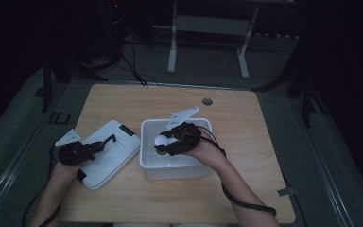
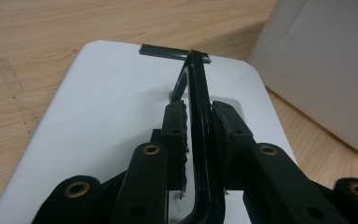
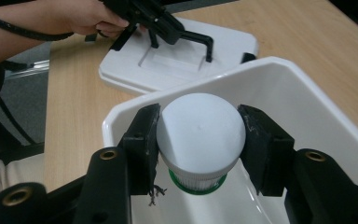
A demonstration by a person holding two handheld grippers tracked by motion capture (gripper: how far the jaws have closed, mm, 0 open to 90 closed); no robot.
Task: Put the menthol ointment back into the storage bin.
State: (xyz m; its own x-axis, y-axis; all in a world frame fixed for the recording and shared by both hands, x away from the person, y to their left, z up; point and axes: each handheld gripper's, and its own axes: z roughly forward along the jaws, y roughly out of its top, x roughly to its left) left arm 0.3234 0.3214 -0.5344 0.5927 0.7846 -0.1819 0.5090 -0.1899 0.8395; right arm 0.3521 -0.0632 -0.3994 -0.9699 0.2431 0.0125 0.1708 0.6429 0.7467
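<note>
- Left gripper point(image 2: 198, 135) clamped on the black handle point(image 2: 196, 93) of the white lid point(image 2: 107, 121); lid flat on the desk point(image 1: 246, 156), just left of the white bin point(image 1: 146, 163).
- Right gripper point(image 3: 199, 140) clamped on the white cap of a bottle point(image 3: 200, 135) with a green band below the cap; held over the open bin, just inside its rim.
- Seen from the high view: left gripper point(image 1: 108, 142) over the lid point(image 1: 118, 158), right gripper point(image 1: 163, 146) with the bottle point(image 1: 160, 140) inside the bin's outline.
- Risk, judged: grip sits on the smooth rounded cap only, so a slip or tilt likely if swung fast; a drop into the bin possible, with a bounce or a tip-over.
- Risk, judged: cap possibly loosening if twisted, leaving the body to fall.
- Risk, judged: a knock of the right gripper against the bin wall likely to shove the bin toward the lid.
- Risk, judged: thin handle free to pivot between the left pads, so the lid liable to swing and catch the bin rim when lifted.
- Count: one bin, one lid, one handle, one bottle, two grippers, one desk.
</note>
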